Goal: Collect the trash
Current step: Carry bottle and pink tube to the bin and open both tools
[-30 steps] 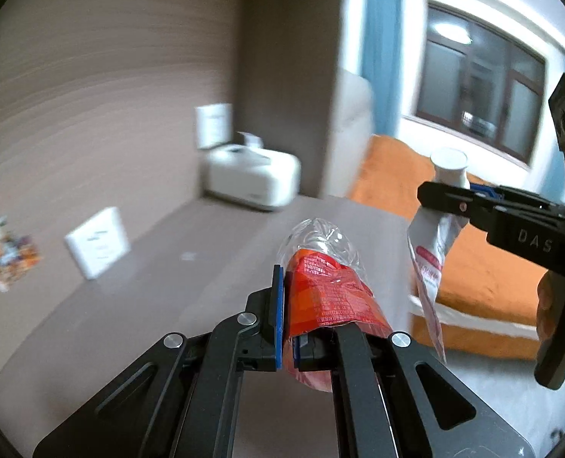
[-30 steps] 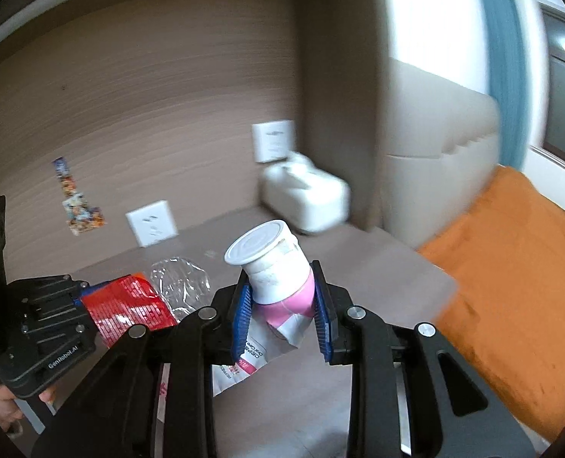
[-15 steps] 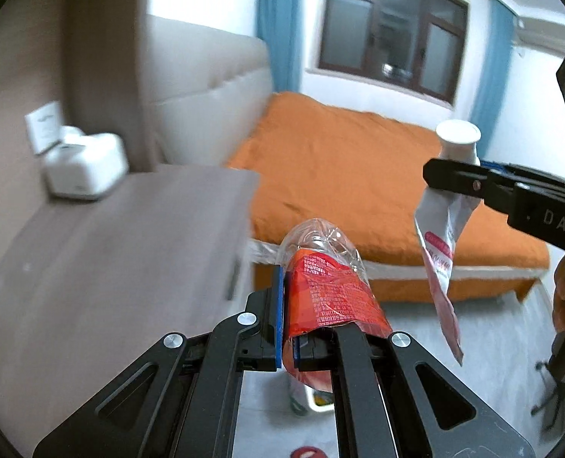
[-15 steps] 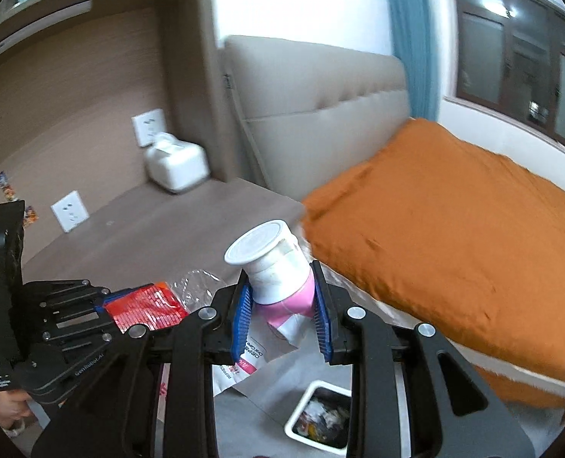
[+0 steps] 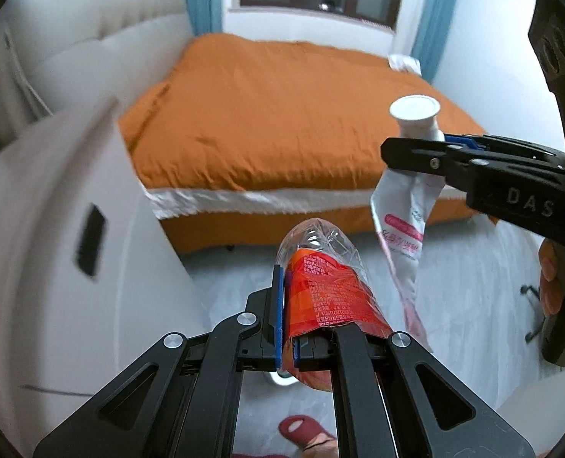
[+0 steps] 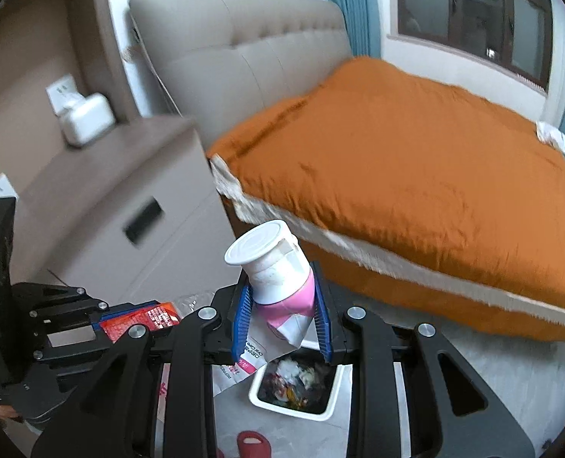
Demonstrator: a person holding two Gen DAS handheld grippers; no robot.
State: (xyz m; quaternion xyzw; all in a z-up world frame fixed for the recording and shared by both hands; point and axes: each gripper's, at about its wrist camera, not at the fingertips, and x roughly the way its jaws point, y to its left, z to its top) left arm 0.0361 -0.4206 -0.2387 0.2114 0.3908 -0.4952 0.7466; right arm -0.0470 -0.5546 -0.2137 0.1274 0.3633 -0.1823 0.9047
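Note:
My left gripper (image 5: 288, 324) is shut on a crushed clear plastic bottle with a red label (image 5: 326, 286), held in the air above the floor. It also shows in the right wrist view (image 6: 145, 315) at the lower left. My right gripper (image 6: 282, 320) is shut on a squeezed white and pink toothpaste tube (image 6: 278, 278), cap up. The tube also shows in the left wrist view (image 5: 404, 206), hanging to the right of the bottle. A white-rimmed trash bin (image 6: 332, 393) with rubbish inside stands on the floor right below the tube.
A bed with an orange cover (image 6: 416, 160) and a beige headboard (image 6: 244, 61) fills the right. A beige nightstand (image 6: 129, 206) with a white box (image 6: 86, 122) stands at the left. A red slipper (image 5: 301, 429) lies on the grey floor.
Both grippers have swung away from the nightstand top and tilted down toward the floor by the bed. The trash bin has come fully into the right wrist view. Both grips are unchanged.

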